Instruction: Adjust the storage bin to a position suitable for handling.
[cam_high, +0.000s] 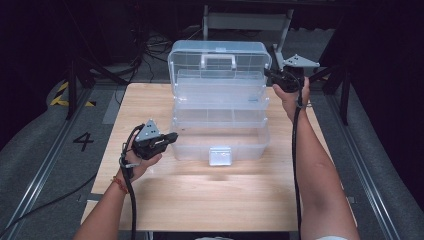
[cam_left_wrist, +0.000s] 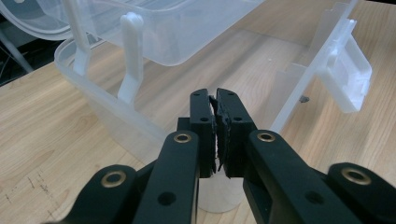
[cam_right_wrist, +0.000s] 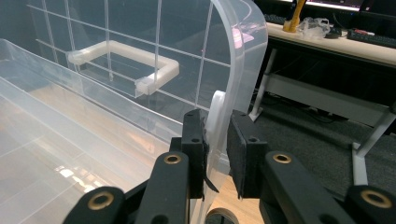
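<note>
Your left hand-held gripper (cam_left_wrist: 218, 122) sits closed and empty beside the box (cam_high: 220, 142) mid-table; the right hand-held gripper (cam_right_wrist: 215, 140) pinches the lid (cam_high: 218, 55) edge. Thin rim may slip; lid drops.

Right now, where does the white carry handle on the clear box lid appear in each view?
High view: the carry handle sits top centre, on the raised lid.
Left gripper view: not in it.
Right gripper view: upper left, seen through the lid wall.
Shared landmark: the clear box on the wooden table, also in the left gripper view and the right gripper view.
</note>
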